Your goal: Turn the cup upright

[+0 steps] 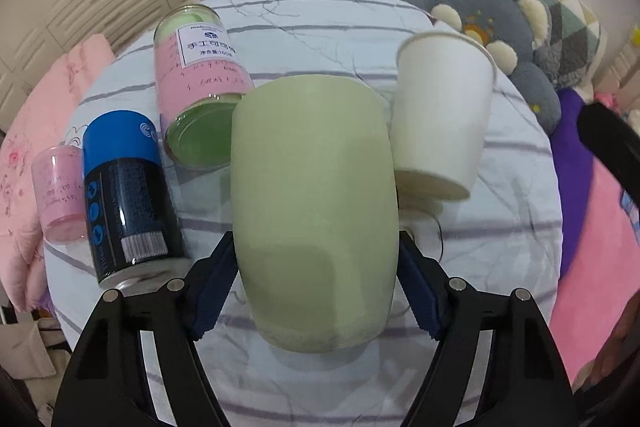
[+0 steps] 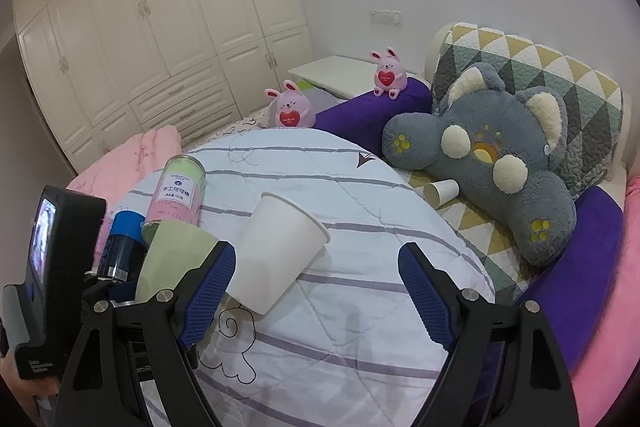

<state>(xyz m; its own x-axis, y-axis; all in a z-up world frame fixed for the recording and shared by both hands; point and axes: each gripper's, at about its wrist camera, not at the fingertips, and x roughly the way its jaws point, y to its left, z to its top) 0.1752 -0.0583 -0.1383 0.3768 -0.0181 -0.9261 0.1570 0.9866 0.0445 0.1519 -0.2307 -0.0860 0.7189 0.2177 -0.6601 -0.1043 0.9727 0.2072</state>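
A pale green cup (image 1: 314,211) fills the middle of the left wrist view, its closed base toward the camera. My left gripper (image 1: 316,283) is shut on it, one blue pad on each side. The cup also shows at the left of the right wrist view (image 2: 168,259), mouth pointing up and away. A white paper cup (image 1: 440,115) stands tilted just right of it on the striped quilt; in the right wrist view (image 2: 276,251) it leans with its rim up. My right gripper (image 2: 316,291) is open and empty above the quilt, near the white cup.
A pink-labelled clear jar (image 1: 200,87), a blue and black can (image 1: 128,195) and a small pink jar (image 1: 60,195) lie to the left. A grey plush toy (image 2: 492,155), a second small paper cup (image 2: 440,191) and pillows sit at the right.
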